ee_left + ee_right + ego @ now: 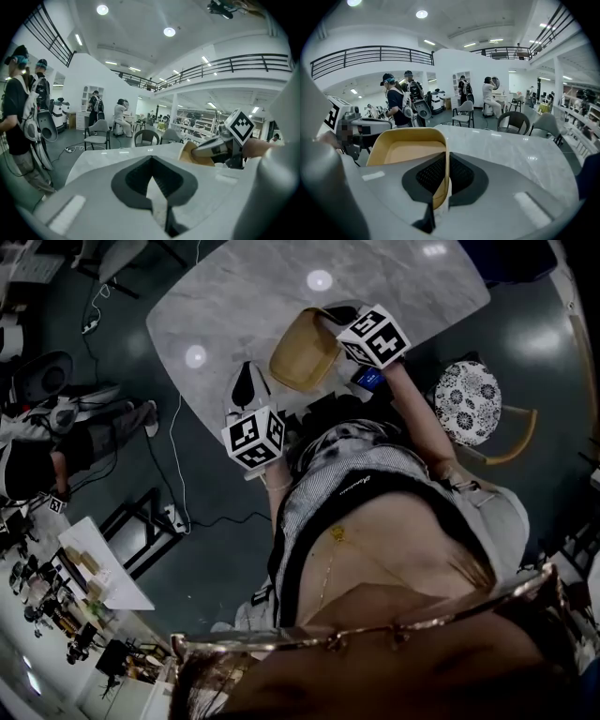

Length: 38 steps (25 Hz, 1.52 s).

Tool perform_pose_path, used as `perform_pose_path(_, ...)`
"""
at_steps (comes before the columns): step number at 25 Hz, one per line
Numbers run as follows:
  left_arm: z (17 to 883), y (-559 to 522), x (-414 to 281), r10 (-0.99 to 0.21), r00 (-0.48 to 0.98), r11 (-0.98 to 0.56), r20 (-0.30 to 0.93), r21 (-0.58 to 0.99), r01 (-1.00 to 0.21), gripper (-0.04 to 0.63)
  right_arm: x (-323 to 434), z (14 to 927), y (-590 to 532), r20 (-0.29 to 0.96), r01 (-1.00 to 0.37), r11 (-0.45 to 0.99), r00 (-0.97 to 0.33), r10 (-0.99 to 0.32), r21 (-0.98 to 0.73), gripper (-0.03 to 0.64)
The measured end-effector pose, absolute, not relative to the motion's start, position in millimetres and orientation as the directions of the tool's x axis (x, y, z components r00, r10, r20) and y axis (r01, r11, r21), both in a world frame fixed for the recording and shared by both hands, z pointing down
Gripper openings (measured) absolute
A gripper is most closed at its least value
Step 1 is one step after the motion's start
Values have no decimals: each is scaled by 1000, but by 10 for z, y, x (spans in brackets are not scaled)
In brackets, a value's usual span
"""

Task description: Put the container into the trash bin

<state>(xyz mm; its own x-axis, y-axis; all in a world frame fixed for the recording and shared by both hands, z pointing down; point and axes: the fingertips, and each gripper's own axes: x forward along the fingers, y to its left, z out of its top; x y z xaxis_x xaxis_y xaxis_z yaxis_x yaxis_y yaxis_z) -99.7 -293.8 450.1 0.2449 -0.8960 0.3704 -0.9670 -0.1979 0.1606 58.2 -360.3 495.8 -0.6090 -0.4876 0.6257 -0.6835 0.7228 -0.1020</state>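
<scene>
A tan, shallow container [302, 352] hangs above the marble table [234, 296]. My right gripper [330, 326] is shut on it. In the right gripper view the container [408, 150] stands to the left, and its right wall is pinched between the black pads of my right gripper [440, 187]. My left gripper [246, 379] is nearer the table's front edge, apart from the container. In its own view the left gripper [151, 161] has its tips together with nothing between them. That view also shows the container [190, 152] at right. I see no trash bin in any view.
A patterned round stool [467, 399] and a wooden chair [516, 451] stand right of the table. Cables [178, 474] run over the dark floor at left. Several people [396, 105] and chairs [513, 123] are beyond the table's far side.
</scene>
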Motion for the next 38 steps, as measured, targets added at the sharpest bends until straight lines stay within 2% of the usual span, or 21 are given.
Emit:
perform_pose_path(16, 4354, -2868, -856, -924, 140, -95, 356, 142, -985, 2, 536, 4862, -3619, 599, -569, 812, -699, -391, -134, 29)
perform_pose_path(29, 4375, -2406, -883, -928, -68, 127, 365, 141, -982, 2, 280, 4939, -3454, 595, -359, 922, -776, -210, -143, 29)
perform_pose_path(38, 4378, -1980, -1214, -912, -167, 232, 375, 135, -963, 1, -157, 4913, -3135, 585, -265, 952, -801, -128, -155, 29)
